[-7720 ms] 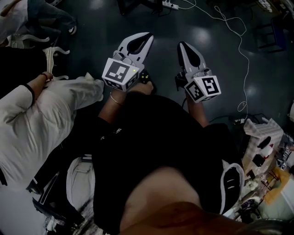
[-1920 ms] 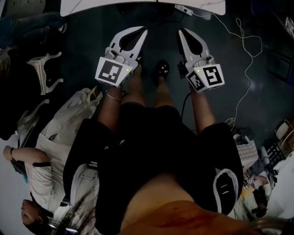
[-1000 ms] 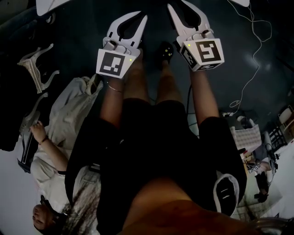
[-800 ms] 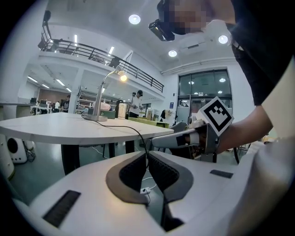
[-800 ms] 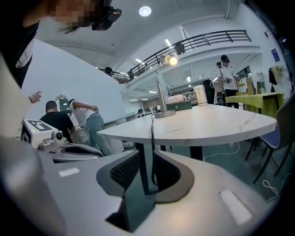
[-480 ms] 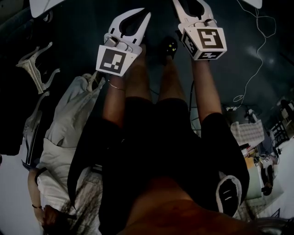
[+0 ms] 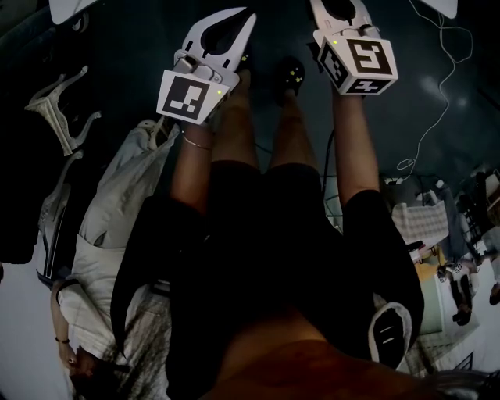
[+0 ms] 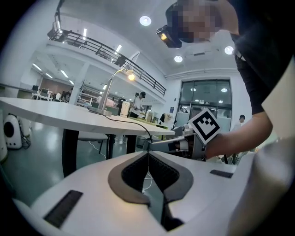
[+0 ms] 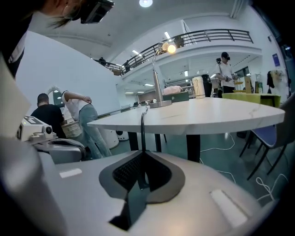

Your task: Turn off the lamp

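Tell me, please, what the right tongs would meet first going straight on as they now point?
Probably the near edge of the white table, where the cable hangs over it; the lit lamp stands further back. Depth is unclear: the right tongs might pass just beneath.

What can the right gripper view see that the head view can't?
Only the right gripper view shows the lamp, glowing, standing on the white table. Only the head view shows the person's legs and the left gripper. Both views show the right gripper, its jaws together.
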Motion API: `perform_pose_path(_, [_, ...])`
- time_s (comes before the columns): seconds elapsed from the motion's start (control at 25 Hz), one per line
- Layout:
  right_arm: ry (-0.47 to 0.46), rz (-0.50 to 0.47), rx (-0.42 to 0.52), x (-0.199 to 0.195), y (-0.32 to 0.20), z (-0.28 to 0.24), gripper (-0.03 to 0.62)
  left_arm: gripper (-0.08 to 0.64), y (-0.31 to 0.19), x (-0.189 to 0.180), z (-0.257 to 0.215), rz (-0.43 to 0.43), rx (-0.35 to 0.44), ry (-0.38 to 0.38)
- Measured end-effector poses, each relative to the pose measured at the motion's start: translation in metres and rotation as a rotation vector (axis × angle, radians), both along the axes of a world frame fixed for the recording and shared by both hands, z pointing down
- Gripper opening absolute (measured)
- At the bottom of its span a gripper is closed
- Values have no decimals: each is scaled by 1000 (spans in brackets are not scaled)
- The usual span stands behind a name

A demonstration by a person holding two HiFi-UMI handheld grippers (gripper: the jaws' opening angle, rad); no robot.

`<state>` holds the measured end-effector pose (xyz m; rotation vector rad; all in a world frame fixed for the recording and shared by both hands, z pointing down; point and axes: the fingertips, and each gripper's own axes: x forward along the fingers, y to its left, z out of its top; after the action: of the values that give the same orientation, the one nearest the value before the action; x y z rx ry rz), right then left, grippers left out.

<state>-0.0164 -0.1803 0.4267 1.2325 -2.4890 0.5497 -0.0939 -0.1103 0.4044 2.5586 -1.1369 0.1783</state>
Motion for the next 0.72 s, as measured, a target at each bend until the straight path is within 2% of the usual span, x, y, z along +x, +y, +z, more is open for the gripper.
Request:
perform_pose_path(0.2, [-72,-5,-44,2,10,-5,12,6,-1,0,2,8,3,-18])
perform_pose_path(0.4, [-215,-17,-97,1,19,-19,12,6,-2,6,7,22,8,-35])
perform_pose_path(0.72, [-497,-30,-161,-4,23,-64,11,8,-5,20,8,43,26,-64])
